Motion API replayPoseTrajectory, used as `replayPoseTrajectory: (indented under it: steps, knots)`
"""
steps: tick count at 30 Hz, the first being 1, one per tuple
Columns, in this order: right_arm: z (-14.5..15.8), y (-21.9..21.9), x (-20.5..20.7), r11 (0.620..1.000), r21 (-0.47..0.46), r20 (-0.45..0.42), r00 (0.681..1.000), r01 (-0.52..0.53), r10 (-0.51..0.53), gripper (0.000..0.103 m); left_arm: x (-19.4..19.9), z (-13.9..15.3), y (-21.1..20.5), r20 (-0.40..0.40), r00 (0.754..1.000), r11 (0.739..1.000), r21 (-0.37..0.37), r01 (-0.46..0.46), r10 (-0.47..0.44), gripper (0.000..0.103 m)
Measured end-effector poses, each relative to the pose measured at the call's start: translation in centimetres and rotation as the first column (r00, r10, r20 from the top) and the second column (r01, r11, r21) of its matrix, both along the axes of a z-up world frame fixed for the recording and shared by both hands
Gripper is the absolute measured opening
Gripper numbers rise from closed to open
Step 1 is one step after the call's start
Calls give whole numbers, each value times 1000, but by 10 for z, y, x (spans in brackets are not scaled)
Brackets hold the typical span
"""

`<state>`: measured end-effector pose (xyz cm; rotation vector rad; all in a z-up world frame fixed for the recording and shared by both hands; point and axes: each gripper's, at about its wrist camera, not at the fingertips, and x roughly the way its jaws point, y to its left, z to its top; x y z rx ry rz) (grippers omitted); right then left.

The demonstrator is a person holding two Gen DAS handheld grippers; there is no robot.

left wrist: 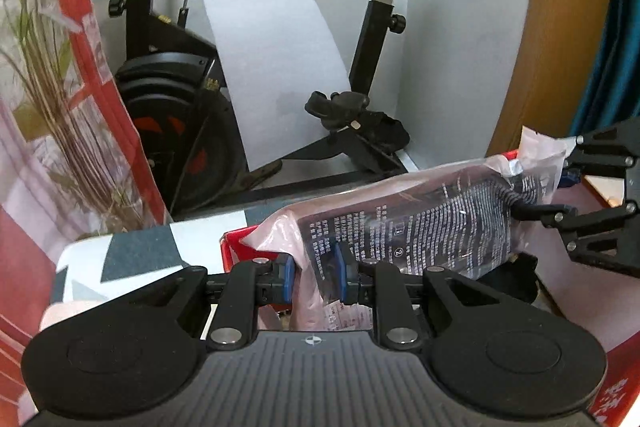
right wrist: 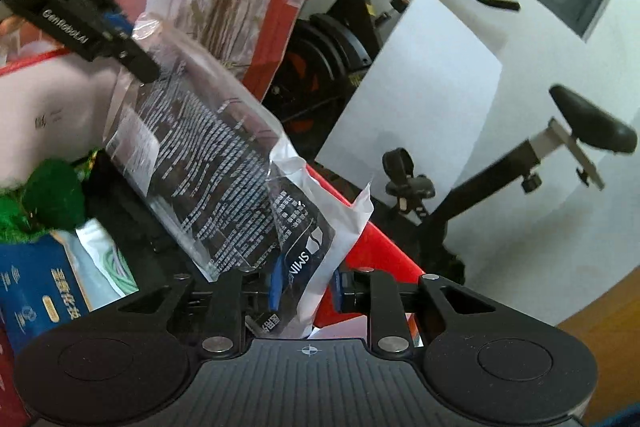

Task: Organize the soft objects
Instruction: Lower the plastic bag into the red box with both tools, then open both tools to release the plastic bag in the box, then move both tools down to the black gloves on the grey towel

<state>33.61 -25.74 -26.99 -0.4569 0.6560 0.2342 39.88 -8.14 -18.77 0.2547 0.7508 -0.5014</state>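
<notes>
Both hand-held grippers [left wrist: 314, 277] [right wrist: 305, 287] pinch opposite ends of a text-printed plastic packet [right wrist: 224, 163]; one reads "GenRobot.AI".

Both claws are matte black plastic. The left claw [left wrist: 314, 277] has a ribbed grey-black deck behind its fingers, a small white crosshair mark at the deck's front edge, round black discs either side and silver rivets on the hinged links. Blue pads [left wrist: 286, 277] line the fingertips. The right claw [right wrist: 304, 287] looks the same; white lettering runs along the left claw's side.
</notes>
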Motion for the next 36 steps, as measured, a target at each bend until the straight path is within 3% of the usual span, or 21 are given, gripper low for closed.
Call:
replayPoseTrajectory:
  steps: [4,6,13,17,22,28,36]
  knots:
    - [4,-5,2,999,19,-12,999,37,-37,36,-3,4,4,-6,1000,1000,-30,6,-6,37]
    - [6,-7,2,998,30,-6,998,59,-59,54,-8,8,6,6,1000,999,-40,11,-11,43]
    - [32,-21,-8,982,134,64,988,131,-141,83,-22,23,8,34,999,997,-72,-2,4,59]
    - [54,-37,-19,955,247,98,976,166,-195,101,-33,34,10,80,996,996,-83,-19,26,82]
    - [75,-49,-36,929,317,125,962,193,-243,103,-48,48,15,115,992,994,-102,-47,59,86]
    - [92,-60,-70,884,421,166,942,201,-293,103,-84,65,22,176,979,989,-130,-77,100,103]
    - [97,-63,-128,813,531,212,891,240,-401,103,-141,73,30,235,954,980,-110,-164,186,103]
